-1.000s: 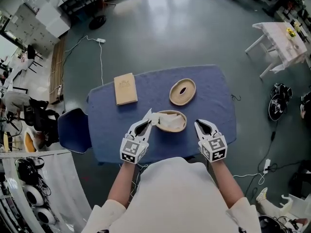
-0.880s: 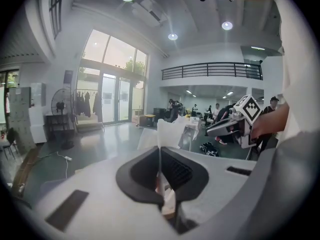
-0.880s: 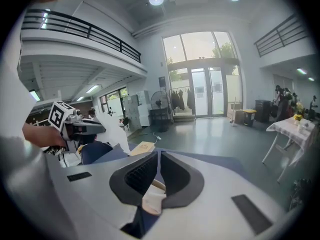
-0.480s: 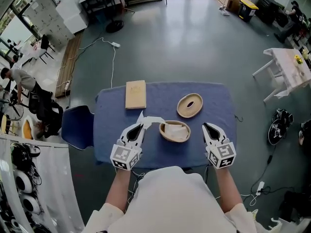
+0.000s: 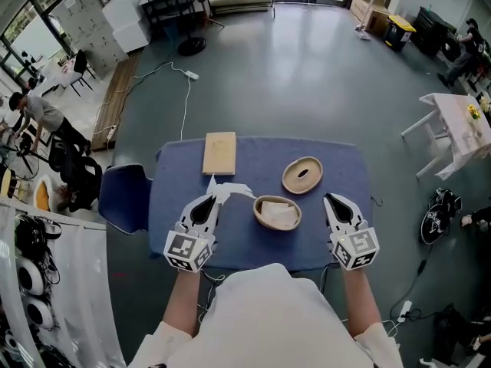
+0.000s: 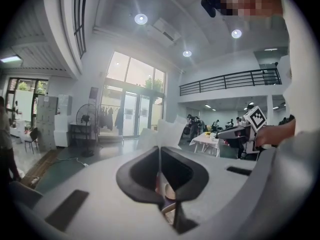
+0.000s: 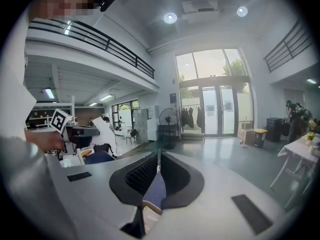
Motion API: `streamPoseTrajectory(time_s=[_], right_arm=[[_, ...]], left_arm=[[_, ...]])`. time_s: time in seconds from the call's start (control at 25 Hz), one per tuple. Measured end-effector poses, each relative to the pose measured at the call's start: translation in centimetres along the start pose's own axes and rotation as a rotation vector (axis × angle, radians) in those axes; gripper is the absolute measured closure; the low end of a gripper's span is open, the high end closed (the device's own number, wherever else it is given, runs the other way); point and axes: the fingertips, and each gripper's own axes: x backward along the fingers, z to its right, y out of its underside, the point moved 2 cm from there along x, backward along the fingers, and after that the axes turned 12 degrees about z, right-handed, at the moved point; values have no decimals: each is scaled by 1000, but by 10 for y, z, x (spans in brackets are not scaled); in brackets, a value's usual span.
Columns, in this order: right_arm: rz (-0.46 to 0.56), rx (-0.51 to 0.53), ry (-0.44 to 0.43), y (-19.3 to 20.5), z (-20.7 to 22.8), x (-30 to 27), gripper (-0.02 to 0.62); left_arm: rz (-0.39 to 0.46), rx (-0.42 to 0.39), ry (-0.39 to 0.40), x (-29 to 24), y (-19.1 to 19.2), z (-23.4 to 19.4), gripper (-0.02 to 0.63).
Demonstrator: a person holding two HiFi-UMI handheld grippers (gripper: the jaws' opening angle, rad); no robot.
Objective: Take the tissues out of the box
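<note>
An oval wooden tissue box point(image 5: 268, 219) sits open on the blue table point(image 5: 238, 240) with white tissues point(image 5: 282, 213) lying in it. Its slotted oval lid point(image 5: 301, 175) lies just behind it. My left gripper point(image 5: 215, 196) is to the left of the box, shut on a white tissue point(image 5: 236, 189) that trails toward the box rim. In the left gripper view that tissue point(image 6: 169, 133) sticks up from the closed jaws of the left gripper point(image 6: 159, 149). My right gripper point(image 5: 331, 198) hovers to the right of the box, shut, with nothing in it point(image 7: 159, 154).
A flat tan wooden block point(image 5: 219, 152) lies at the table's back left. A dark blue chair point(image 5: 123, 198) stands against the table's left side. A white table point(image 5: 460, 125) stands far right on the grey floor, and a cable point(image 5: 182, 98) runs behind.
The left gripper has drawn the tissue up and leftward away from the box. The right gripper stays beside the box. The head view has shifted, so the table sits lower in the frame.
</note>
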Motion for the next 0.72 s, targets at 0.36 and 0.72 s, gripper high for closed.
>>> streamPoseTrajectory(time_s=[0.36,0.72], right_arm=[[22,20,19,-10,4,3,552],[42,51,11,-16,-2,4,552]], left_arm=[[29,8,-24,7,-10,-7,594],[30,18,-17,7,-10,-5,594]])
